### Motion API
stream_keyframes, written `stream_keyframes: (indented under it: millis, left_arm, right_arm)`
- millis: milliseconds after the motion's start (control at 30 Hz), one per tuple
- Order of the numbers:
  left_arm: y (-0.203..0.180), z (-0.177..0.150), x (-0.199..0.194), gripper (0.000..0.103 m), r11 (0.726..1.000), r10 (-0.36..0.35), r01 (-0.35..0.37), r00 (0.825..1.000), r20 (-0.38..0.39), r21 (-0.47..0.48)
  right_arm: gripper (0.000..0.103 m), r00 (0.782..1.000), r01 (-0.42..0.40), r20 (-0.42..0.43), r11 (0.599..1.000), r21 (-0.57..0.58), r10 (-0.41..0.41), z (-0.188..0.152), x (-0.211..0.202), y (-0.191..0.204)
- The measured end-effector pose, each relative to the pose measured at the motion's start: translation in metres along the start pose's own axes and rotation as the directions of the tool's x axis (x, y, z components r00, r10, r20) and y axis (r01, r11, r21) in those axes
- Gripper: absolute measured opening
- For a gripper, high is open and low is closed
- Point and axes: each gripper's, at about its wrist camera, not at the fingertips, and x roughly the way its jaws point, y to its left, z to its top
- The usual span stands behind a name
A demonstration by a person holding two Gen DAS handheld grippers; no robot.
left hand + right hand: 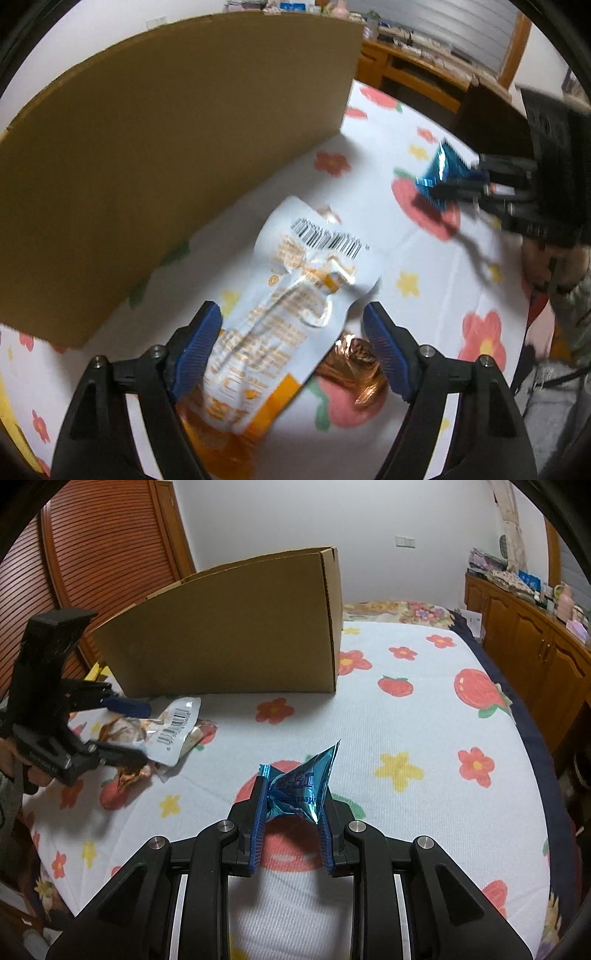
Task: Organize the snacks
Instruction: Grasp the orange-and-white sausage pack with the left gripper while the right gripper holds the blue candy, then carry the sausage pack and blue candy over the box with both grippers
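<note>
A white and orange snack pouch with a barcode lies on the flowered bedsheet, between the open jaws of my left gripper. A copper foil sweet lies just under the pouch, by the right finger. My right gripper is shut on a crumpled blue foil snack packet, held above the sheet. In the left wrist view the right gripper with the blue packet is at the right. In the right wrist view the left gripper straddles the pouch at the left.
A tall brown cardboard box stands on the bed behind the pouch; its wall fills the left of the left wrist view. The bedsheet spreads to the right. Wooden cabinets line the right wall, a slatted wooden door the left.
</note>
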Motion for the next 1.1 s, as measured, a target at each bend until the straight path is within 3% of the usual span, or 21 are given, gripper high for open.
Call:
stream_keyframes:
  millis: [167,300,500,767,1100]
  left_arm:
    - [-0.009,-0.010,-0.006,0.078,1.000,0.017,-0.017,1.000,0.004,0.013]
    - [-0.010,-0.011,-0.009,0.054,0.998,0.056,-0.056,0.998,0.029,0.008]
    - [-0.006,-0.020,-0.024,0.038,0.994,0.097,-0.093,0.993,0.072,-0.063]
    - [-0.013,-0.033,-0.054,0.037,0.993,0.069,-0.051,0.983,0.172,-0.106]
    - [-0.014,-0.031,-0.057,0.037,0.980,0.134,-0.094,0.963,0.233,-0.174]
  right_arm:
    - [0.023,1.000,0.004,0.005,1.000,-0.001,-0.004,-0.002,-0.002,0.001]
    - [0.023,1.000,0.006,0.004,1.000,0.000,-0.006,-0.003,-0.003,0.001]
    - [0.023,1.000,0.006,0.004,1.000,0.000,-0.006,-0.002,-0.003,0.001]
    - [0.023,1.000,0.007,0.005,1.000,-0.001,-0.007,-0.002,-0.002,0.001]
    - [0.023,1.000,0.008,0.005,1.000,-0.002,-0.008,-0.002,-0.002,0.001]
